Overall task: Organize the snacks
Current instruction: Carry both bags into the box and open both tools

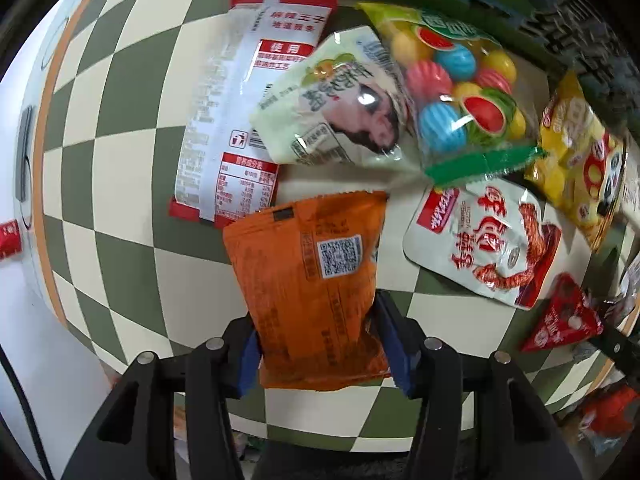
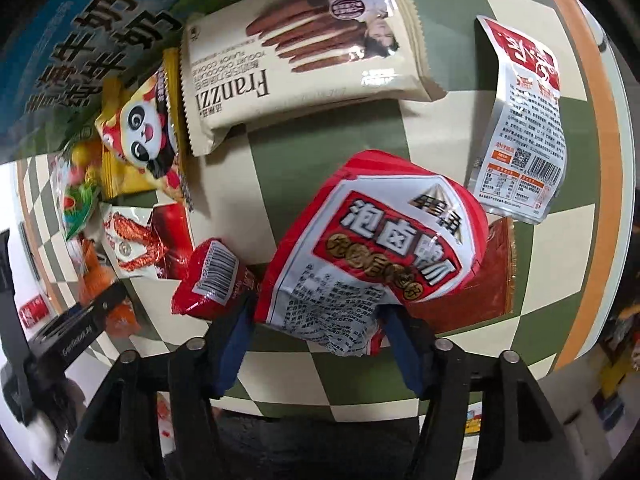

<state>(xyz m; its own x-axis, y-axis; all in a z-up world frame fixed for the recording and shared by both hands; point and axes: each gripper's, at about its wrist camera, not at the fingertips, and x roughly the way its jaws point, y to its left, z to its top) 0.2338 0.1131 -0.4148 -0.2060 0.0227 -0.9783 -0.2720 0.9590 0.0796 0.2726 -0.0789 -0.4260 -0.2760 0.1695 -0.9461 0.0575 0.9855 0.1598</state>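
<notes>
My left gripper [image 1: 320,344] holds a packet [image 1: 316,280] over the checked table [image 1: 120,168]; beyond it a pouch [image 1: 332,108] overlaps a long flat pack [image 1: 240,112]. A candy bag [image 1: 460,92] lies to its right.

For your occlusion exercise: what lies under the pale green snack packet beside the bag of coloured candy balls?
The pale green packet overlaps the right edge of the red-and-white packet, whose left side and nutrition panel show. Its own right edge slips under the candy bag. Whatever lies beneath its middle is covered.

Green-and-cream checkered tabletop [image 1: 120,184]
</notes>
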